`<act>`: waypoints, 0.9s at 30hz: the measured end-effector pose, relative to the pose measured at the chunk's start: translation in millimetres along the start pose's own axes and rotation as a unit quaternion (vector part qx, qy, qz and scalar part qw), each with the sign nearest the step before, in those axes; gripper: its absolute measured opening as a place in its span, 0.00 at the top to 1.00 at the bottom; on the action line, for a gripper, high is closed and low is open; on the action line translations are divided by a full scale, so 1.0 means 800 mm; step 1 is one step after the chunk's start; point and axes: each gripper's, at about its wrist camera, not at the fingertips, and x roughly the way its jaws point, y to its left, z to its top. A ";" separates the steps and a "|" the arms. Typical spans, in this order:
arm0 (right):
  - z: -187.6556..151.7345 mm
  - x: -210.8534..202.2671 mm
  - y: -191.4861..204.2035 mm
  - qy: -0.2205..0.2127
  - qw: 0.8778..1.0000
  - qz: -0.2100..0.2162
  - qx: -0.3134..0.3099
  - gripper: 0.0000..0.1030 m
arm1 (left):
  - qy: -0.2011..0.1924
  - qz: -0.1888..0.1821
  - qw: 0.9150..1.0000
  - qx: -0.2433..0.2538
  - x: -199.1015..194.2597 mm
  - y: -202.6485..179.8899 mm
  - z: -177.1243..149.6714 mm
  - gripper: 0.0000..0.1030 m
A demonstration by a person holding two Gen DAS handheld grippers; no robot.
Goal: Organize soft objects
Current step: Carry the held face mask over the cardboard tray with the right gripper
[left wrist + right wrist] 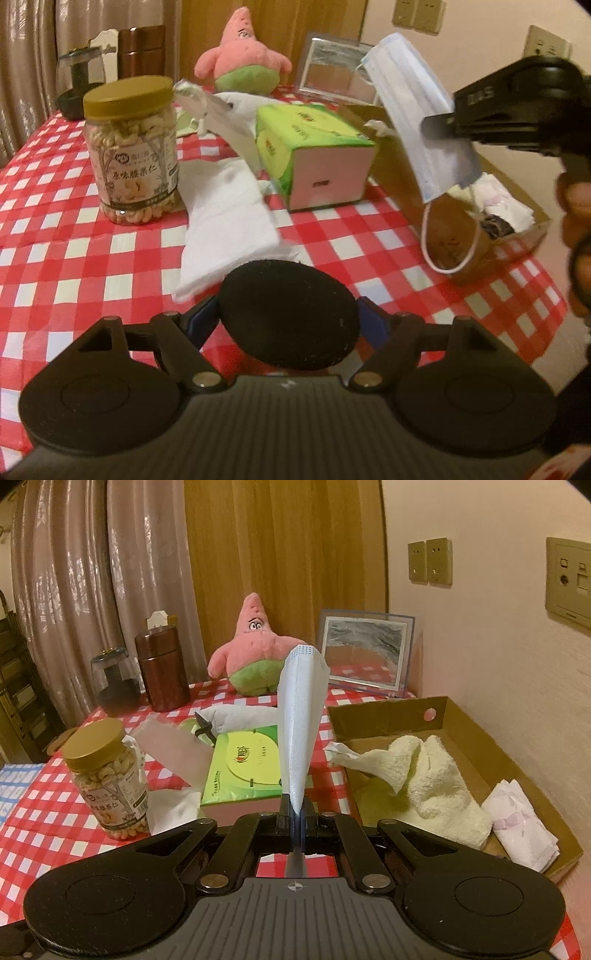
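1. Left wrist view: the right claw (437,123) comes in from the upper right, clenched on a pale blue face mask (417,110) and gripping it by one long edge.
2. The mask hangs in the air above the red checked tablecloth (55,266), between the green tissue pack (314,147) and the cardboard box (517,236).
3. Its long axis slants from far upper left down to near lower right. One white ear loop (443,254) dangles from the low end, in front of the box's near corner.
4. Right wrist view: the same mask (301,709) is seen edge-on. It rises out of the closed right claw (295,812) and points away and upward, towards the pink plush star (255,642).
5. The left claw (288,317) grasps a black round pad (288,295), with a blue finger (199,317) against each side, above the near part of the table.
6. A nut jar (131,155) stands to the left, with white tissues (225,218) just beside it.
7. A yellow towel (432,775) lies inside the box on the right.
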 end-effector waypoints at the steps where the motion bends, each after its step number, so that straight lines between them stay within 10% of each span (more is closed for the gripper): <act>1: 0.000 -0.002 -0.001 -0.001 1.000 -0.001 0.002 0.97 | -0.001 -0.002 1.000 0.003 -0.005 -0.002 -0.001 0.24; 11: 0.000 -0.022 -0.025 -0.009 1.000 -0.013 0.017 0.97 | -0.015 -0.011 1.000 0.025 -0.015 -0.013 0.017 0.24; 27: 0.049 -0.032 -0.152 0.002 0.996 -0.089 -0.008 0.97 | -0.110 -0.113 0.981 0.116 0.038 -0.108 0.181 0.24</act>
